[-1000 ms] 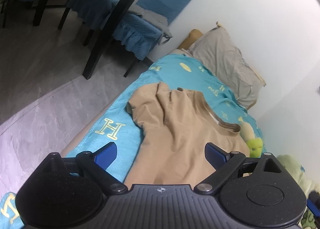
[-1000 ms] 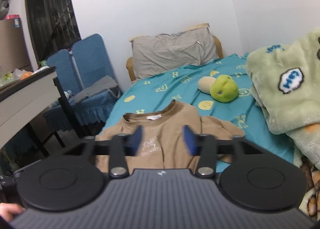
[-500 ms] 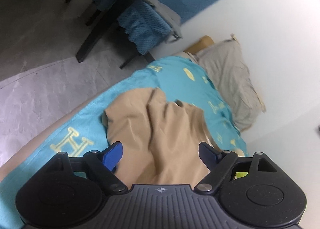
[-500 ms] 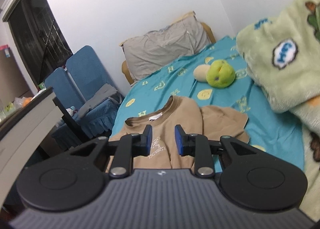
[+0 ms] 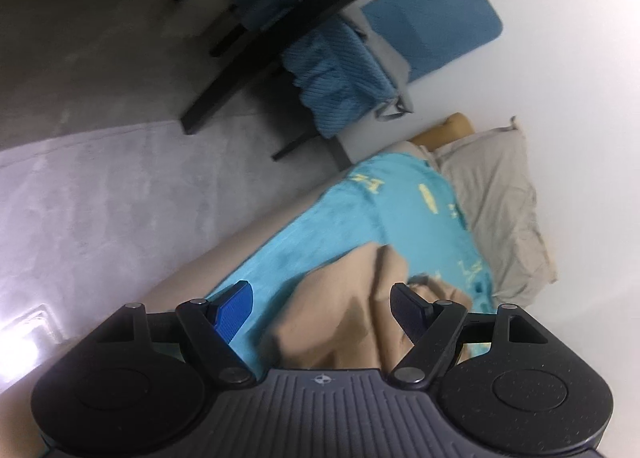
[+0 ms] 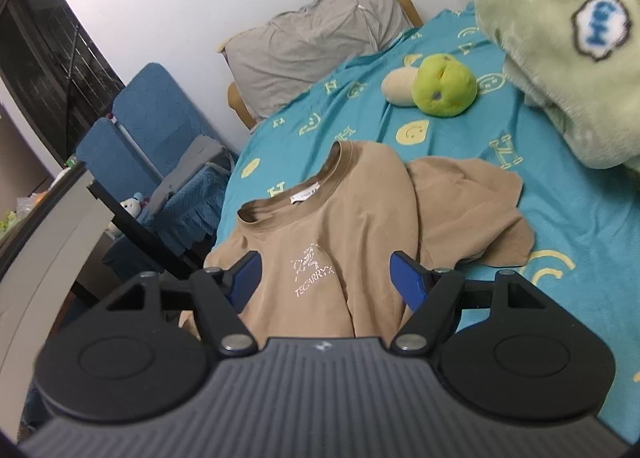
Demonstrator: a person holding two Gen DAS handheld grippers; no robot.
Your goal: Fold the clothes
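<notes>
Through the left wrist camera, my left claw (image 5: 320,308) stands fairly wide with nothing gripped; its jaws have just been closing in a little, and the tan T-shirt (image 5: 360,298) shows through the gap ahead of them, untouched by either pad. The shirt's near edge is bunched and blurred, lying on the turquoise bedspread (image 5: 320,225) just beyond the claw. Farther ahead and to the right is the grey pillow (image 5: 496,209); the floor and a blue chair (image 5: 424,33) are off to the left.

Through the right wrist camera, my right claw (image 6: 324,278) has just been opening and now stands wide and empty. The T-shirt (image 6: 340,217) lies chest-up directly ahead, collar pointing away, printed logo framed between the jaws, one sleeve spread out to the right. A green plush toy (image 6: 446,83) sits well beyond it and a pale green blanket (image 6: 568,57) is far right.

I judge this the reach-in before a first fold: nothing is picked up yet. Next I should lower each claw onto its side of the near edge and pinch one layer cleanly.
</notes>
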